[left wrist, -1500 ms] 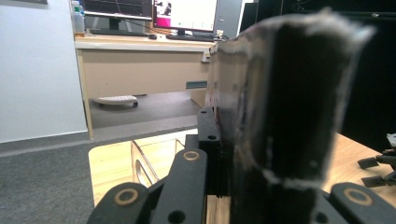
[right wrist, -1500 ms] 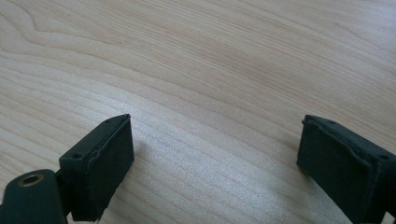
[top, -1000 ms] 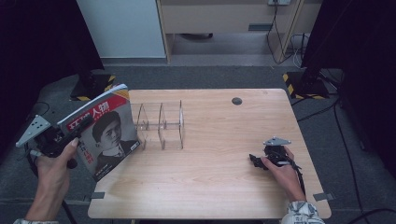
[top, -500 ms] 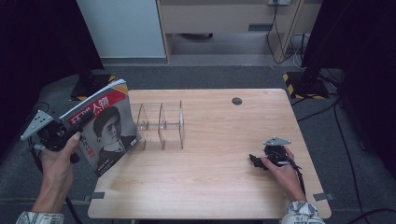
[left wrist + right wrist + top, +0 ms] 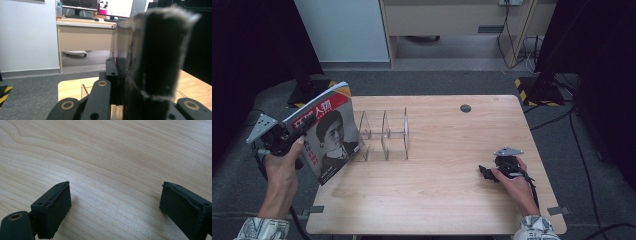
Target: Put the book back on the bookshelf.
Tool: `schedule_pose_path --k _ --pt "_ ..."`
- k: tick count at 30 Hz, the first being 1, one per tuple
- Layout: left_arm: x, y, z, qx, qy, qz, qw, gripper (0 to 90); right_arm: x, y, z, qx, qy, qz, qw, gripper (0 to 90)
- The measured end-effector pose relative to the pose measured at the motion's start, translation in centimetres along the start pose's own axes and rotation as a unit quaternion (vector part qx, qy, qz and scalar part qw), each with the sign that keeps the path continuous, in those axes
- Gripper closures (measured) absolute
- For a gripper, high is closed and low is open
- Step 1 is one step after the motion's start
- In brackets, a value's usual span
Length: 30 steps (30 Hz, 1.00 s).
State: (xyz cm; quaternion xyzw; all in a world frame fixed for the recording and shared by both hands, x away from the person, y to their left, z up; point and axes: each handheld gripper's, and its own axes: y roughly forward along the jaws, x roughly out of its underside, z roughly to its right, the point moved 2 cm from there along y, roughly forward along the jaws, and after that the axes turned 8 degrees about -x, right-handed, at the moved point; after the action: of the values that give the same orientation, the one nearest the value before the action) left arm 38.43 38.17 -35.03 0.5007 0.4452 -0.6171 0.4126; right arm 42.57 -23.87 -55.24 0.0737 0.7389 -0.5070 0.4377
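I hold a magazine [image 5: 329, 134] in my left claw [image 5: 287, 140], the jaws clamped tight on its spine edge, so it stands nearly upright and tilted in the air over the counter's [image 5: 442, 200] left edge. Its cover faces toward me, and its far edge hangs just beside the clear rack [image 5: 384, 135] near the left side of the counter. In the left gripper view the magazine's edge [image 5: 152, 50] rises straight up between my jaws, blurred and close.

I judge the magazine light but floppy: thin glossy pages that bend and could slide against each other, so a grip near the spine, where the sheets are bound, keeps it stiffest. Held at a corner it would probably droop and fan open. To slot it between the rack's thin dividers I would need it kept straight.

My right claw [image 5: 490, 172] rests on the counter near the right edge, jaws wide apart and holding nothing, with bare wood [image 5: 112, 157] beneath.
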Motion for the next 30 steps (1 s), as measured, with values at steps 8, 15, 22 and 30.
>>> schedule_pose_path --k 8,15,22,30 --pt "0.2 0.9 0.3 -0.009 -0.005 0.007 0.9999 86.2 0.0 0.0 0.0 -0.001 0.0 -0.001 1.0 10.1" --pt "0.7 1.5 0.5 -0.015 -0.004 0.009 0.9998 86.2 0.0 0.0 0.0 -0.002 0.0 -0.001 1.0 9.7" --pt "1.0 1.8 0.6 -0.022 -0.007 0.014 0.9996 86.2 0.0 0.0 0.0 -0.002 0.0 -0.001 1.0 9.7" --pt "1.1 2.2 1.0 -0.03 -0.004 0.018 0.9994 86.2 0.0 0.0 0.0 -0.003 0.0 -0.002 1.0 9.6"
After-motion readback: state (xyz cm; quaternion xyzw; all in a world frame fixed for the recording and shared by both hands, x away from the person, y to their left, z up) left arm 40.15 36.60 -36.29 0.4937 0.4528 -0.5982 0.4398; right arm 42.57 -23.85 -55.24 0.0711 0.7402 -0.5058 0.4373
